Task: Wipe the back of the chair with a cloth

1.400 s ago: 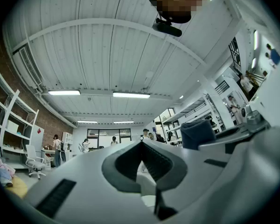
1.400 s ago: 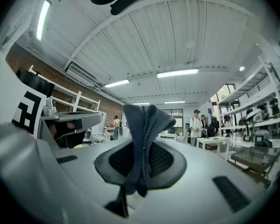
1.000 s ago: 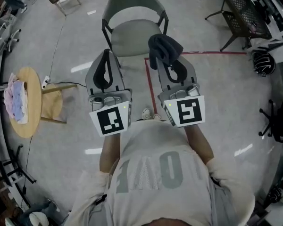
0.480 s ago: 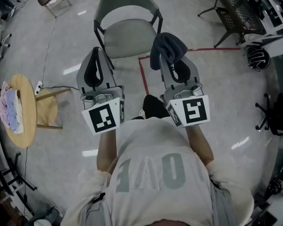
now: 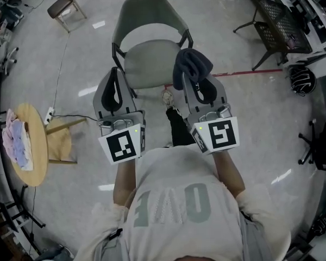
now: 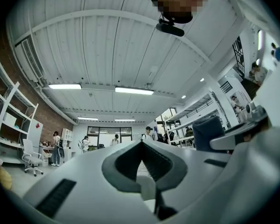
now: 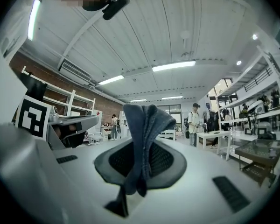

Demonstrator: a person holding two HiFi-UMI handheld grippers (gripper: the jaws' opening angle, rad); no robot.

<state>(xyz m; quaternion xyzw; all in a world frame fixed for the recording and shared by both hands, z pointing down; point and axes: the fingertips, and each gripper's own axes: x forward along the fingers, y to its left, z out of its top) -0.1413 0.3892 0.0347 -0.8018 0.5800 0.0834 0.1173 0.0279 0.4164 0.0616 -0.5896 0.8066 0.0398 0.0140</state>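
A grey-green chair stands on the floor ahead of me, its curved back (image 5: pixel 148 11) farthest away and its seat (image 5: pixel 152 64) just beyond both grippers. My right gripper (image 5: pixel 190 76) is shut on a dark blue cloth (image 5: pixel 192 63), which bunches above the jaws over the seat's right edge. The right gripper view shows the cloth (image 7: pixel 147 127) pinched in my right gripper (image 7: pixel 141 158). My left gripper (image 5: pixel 116 72) hangs by the seat's left front corner, and in its own view my left gripper (image 6: pixel 141 144) has its pads together with nothing between them. Both gripper views tilt toward the ceiling, so the chair is hidden there.
A round wooden table (image 5: pixel 37 145) with folded cloths (image 5: pixel 13 140) stands at the left, a cable beside it. A small stool (image 5: pixel 62 4) is at the far left. Red floor tape (image 5: pixel 244 72), a black mesh chair (image 5: pixel 277 20) and a helmet (image 5: pixel 301 80) lie right. My leg (image 5: pixel 176 126) steps forward.
I have stepped toward the chair, and its seat now sits right beyond the gripper tips. One leg has swung forward between the grippers. Both grippers keep their hold and spacing.
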